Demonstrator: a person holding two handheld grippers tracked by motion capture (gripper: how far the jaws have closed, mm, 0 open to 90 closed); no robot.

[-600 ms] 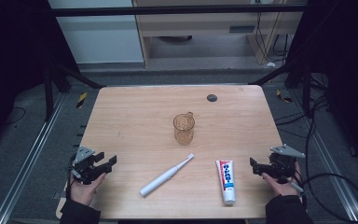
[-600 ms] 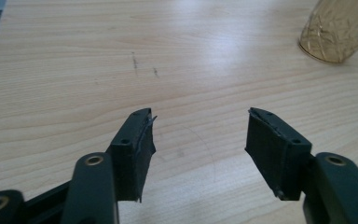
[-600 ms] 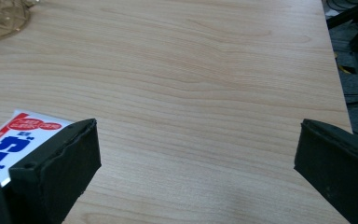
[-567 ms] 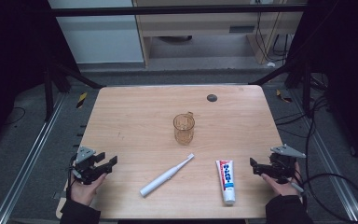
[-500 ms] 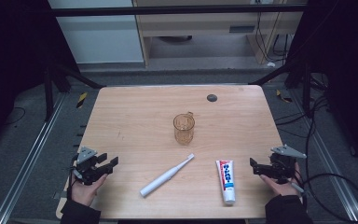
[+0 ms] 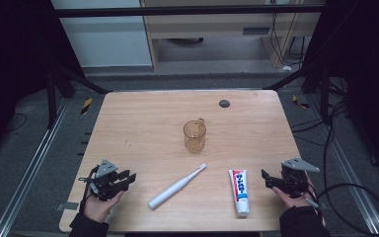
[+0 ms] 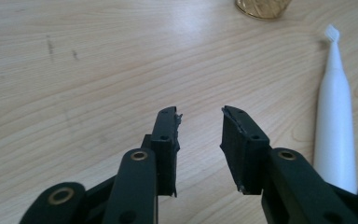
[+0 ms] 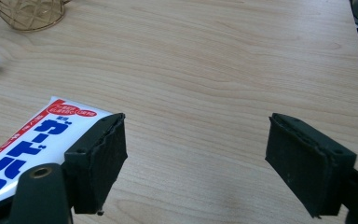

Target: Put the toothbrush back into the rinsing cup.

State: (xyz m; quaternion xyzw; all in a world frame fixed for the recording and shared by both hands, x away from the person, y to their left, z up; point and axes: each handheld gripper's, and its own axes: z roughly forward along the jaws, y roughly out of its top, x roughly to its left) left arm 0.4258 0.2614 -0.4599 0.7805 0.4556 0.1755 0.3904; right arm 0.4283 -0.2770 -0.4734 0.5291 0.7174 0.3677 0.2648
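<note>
Centrally, amber glass cup [image 6: 195, 136] upright, empty, left gripper [image 7: 199, 123] and right gripper [image 8: 196, 149] agape, holding nothing.

A white electric toothbrush [image 6: 176, 186] lies flat, slanted, brush end toward the amber glass cup [image 6: 195, 136]; a white toothpaste tube [image 6: 240, 191] lies flat, right of it.

Around the cup [image 6: 195, 136], the table [image 6: 143, 116] lies bare on every side; toothbrush [image 6: 176, 186] and toothpaste tube [image 6: 240, 191] lie nearer the person.
</note>
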